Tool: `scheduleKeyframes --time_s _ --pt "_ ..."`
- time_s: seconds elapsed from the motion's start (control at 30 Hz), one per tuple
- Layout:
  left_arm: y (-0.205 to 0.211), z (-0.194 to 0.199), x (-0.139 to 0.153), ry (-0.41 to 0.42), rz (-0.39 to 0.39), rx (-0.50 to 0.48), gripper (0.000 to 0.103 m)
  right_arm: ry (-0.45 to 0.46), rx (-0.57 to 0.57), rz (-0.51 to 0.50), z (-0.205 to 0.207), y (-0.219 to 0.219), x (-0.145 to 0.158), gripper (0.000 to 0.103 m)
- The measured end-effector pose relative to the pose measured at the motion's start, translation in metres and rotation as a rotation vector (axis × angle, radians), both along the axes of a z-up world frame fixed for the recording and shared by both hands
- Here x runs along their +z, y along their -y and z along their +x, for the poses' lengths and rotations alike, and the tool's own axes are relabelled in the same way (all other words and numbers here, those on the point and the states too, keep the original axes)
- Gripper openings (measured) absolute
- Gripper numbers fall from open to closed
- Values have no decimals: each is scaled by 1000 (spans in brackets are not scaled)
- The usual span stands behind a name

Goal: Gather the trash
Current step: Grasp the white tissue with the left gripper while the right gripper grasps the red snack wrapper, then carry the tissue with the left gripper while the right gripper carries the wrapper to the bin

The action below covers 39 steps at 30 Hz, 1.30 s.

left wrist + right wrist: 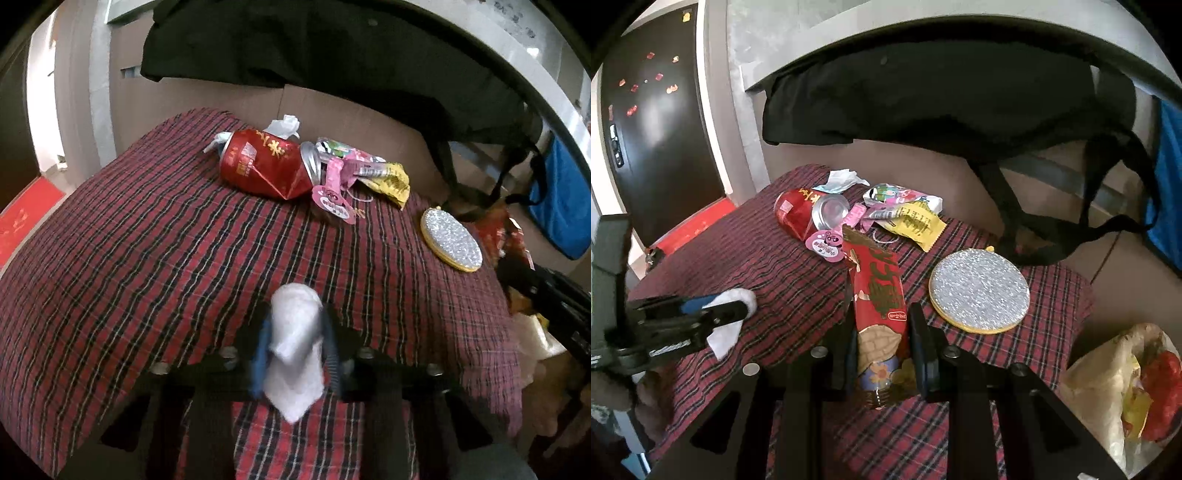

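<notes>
One glitter disc (979, 291) beside wrappers (908, 214).

A: Any readable text?
B: Gold Chinese characters on the crushed red can (264, 162), large dark ones on the red snack wrapper (881, 295). Too blurred to make out. Nothing else legible.

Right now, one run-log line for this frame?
left hand-held gripper: shut on white tissue | right hand-held gripper: shut on red snack wrapper | on cloth: crushed red can, wrappers
</notes>
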State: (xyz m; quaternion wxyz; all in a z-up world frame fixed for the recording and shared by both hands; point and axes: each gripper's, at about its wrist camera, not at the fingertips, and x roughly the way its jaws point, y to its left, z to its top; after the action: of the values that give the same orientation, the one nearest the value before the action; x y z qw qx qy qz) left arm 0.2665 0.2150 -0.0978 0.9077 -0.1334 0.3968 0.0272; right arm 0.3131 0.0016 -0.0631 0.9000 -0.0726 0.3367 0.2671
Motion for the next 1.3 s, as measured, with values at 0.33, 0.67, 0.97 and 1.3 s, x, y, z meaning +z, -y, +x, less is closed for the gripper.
scheduleKeyframes --time_s 0.33,0.67,0.97,1.3 --pt "47 -13 73 195 44 -21 19 68 -49 111 -12 58 40 23" --pt "158 -26 156 455 75 -181 19 228 -193 145 -38 158 97 23" --pt "261 -10 157 510 24 -313 19 304 -345 89 -51 250 111 23" --pt "340 5 133 457 -6 -415 19 277 -462 111 -54 318 99 23"
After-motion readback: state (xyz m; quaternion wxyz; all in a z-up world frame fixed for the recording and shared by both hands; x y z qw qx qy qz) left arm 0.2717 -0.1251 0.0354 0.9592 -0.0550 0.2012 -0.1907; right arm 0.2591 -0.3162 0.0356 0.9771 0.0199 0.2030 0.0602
